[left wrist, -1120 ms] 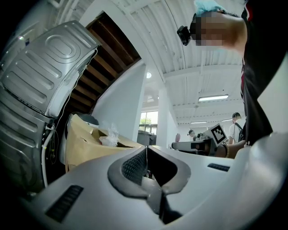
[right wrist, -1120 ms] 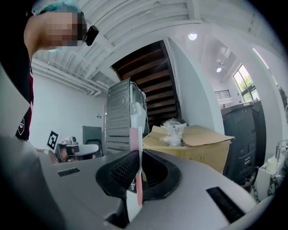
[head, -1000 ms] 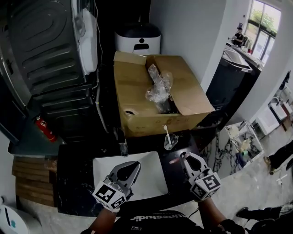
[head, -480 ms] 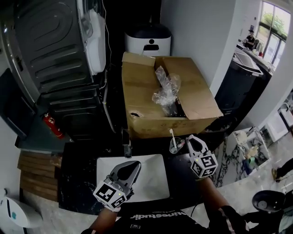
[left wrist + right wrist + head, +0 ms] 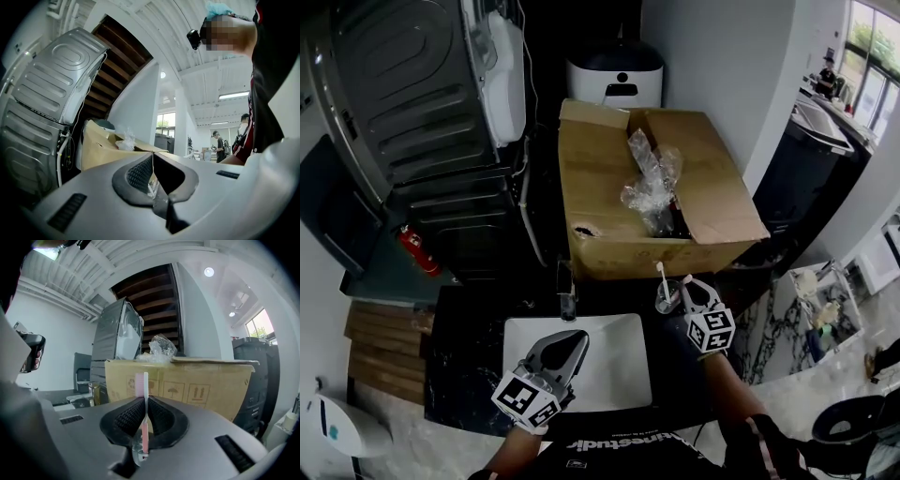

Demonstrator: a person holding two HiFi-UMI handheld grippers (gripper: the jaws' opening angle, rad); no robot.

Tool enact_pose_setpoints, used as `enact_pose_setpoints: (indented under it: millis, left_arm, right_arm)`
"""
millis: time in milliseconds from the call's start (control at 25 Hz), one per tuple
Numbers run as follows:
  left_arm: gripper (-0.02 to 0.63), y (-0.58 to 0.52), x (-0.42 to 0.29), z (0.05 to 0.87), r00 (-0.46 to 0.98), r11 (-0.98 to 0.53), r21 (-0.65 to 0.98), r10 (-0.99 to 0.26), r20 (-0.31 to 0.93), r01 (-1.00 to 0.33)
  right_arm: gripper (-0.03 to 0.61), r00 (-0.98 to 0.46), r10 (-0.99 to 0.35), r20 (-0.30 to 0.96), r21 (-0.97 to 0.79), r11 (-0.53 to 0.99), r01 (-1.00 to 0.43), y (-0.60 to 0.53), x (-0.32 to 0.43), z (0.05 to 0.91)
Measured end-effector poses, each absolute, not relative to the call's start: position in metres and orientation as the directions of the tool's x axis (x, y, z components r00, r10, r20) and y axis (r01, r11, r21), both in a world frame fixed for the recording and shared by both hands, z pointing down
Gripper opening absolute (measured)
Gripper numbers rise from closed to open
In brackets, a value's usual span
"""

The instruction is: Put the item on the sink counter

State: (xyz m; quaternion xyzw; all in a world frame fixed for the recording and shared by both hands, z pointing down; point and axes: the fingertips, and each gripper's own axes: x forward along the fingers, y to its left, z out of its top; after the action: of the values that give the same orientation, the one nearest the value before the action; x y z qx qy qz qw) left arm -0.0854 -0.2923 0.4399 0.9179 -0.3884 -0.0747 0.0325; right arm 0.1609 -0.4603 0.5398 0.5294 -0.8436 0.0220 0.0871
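Note:
A clear cup with a white toothbrush stands on the black sink counter, right of the faucet. My right gripper has its tips against the cup's right side. In the right gripper view the pink and white toothbrush stands upright between the pads, which are shut on it; the clear cup shows low between the jaws. My left gripper hovers over the white sink basin, shut and empty.
A large open cardboard box with crumpled plastic wrap stands just behind the counter. A dark appliance fills the left, with a red fire extinguisher below it. A white bin sits behind the box.
My right gripper has moved forward from near the counter's front edge up to the cup. The left gripper has stayed over the basin.

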Motion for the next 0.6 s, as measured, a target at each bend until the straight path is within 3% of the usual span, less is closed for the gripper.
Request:
enact_pose_setpoints:
  millis: [600]
  left_arm:
    - [0.017, -0.292, -0.083, 0.443, 0.683, -0.689, 0.110, -0.724, -0.094, -0.716]
  right_arm:
    - [0.052, -0.410, -0.870, 0.275, -0.039, 0.416, -0.909, -0.465, 0.168, 0.588]
